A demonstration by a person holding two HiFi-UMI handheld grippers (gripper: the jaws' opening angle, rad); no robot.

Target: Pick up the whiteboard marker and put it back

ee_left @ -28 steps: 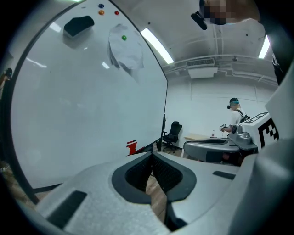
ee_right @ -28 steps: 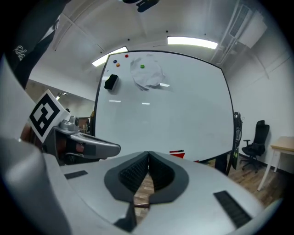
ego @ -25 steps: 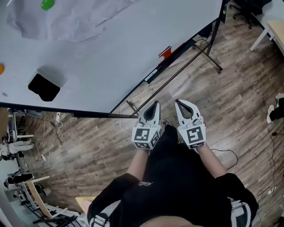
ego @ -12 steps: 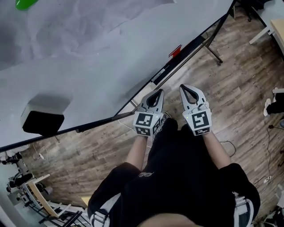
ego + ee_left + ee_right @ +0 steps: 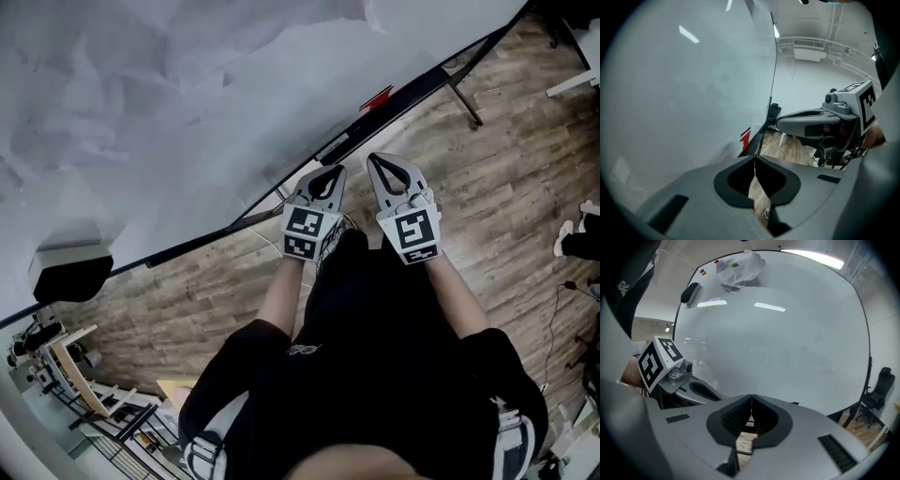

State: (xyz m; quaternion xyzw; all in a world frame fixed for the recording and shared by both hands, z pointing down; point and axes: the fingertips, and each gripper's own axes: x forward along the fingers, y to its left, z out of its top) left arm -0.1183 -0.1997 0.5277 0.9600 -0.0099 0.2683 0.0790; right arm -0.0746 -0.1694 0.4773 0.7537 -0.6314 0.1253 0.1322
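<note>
a person stands at a large whiteboard [image 5: 187, 131] that fills the upper left of the head view, with a gripper in each hand. the risk, as a judgement: both grippers are closed and apart from the board's ledge [image 5: 422, 86], so reaching in without opening first would likely knock the marker off rather than grasp it. the only likely marker is a small red object [image 5: 377, 97] on that ledge, at upper centre right. it is too small to confirm, so picking the wrong thing is possible. left gripper [image 5: 324, 174]: jaws fully together, nothing between them, touching nothing. right gripper [image 5: 377, 161]: jaws likewise pressed together, empty.
</note>
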